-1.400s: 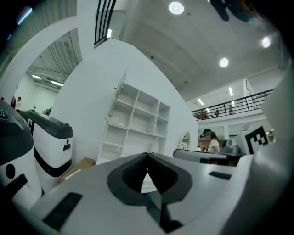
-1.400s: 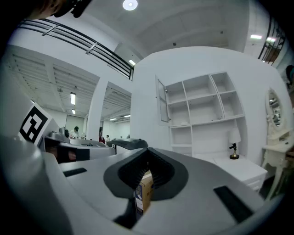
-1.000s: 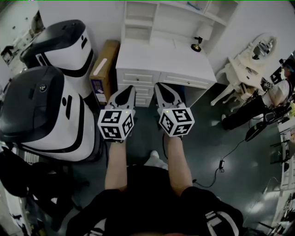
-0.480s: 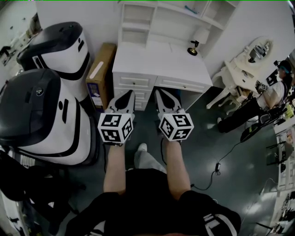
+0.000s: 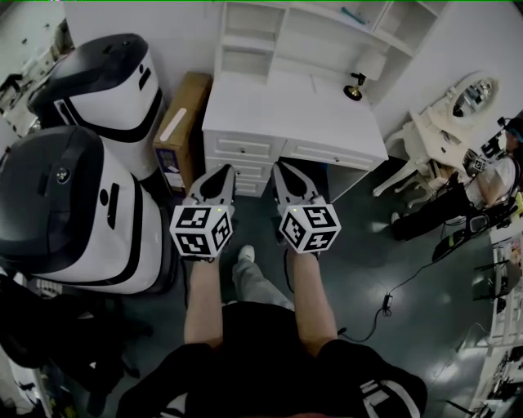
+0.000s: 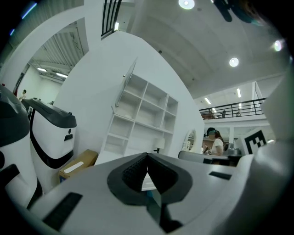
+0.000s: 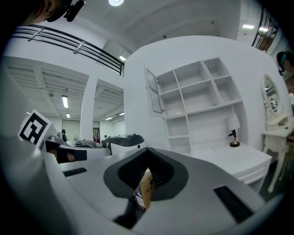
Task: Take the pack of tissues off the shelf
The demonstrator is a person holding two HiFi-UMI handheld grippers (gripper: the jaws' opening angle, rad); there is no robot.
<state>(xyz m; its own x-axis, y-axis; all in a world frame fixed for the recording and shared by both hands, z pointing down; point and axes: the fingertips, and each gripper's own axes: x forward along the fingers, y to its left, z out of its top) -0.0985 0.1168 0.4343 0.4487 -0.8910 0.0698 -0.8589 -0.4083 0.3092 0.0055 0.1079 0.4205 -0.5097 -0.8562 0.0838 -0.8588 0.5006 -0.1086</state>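
A white shelf unit [image 5: 278, 33] stands on the back of a white desk [image 5: 286, 106]. A small bluish thing [image 5: 353, 15] lies on an upper shelf; I cannot tell whether it is the pack of tissues. My left gripper [image 5: 226, 169] and right gripper [image 5: 282, 166] are held side by side in front of the desk drawers, both shut and empty. In the left gripper view the left gripper's [image 6: 147, 155] jaws meet at the tip, with the shelf unit [image 6: 142, 114] beyond. The right gripper [image 7: 148, 150] looks the same, and its shelf compartments [image 7: 197, 96] look bare.
A small lamp [image 5: 355, 82] stands on the desk's right side. A cardboard box [image 5: 181, 122] leans left of the desk, beside two big white-and-black machines [image 5: 106, 82]. To the right are a white vanity table [image 5: 458, 106], a person [image 5: 490, 175] and a floor cable [image 5: 392, 286].
Both grippers have stayed shut and side by side. The person holding them has stepped, a foot showing further forward below, and the view of desk and shelf has shifted slightly.
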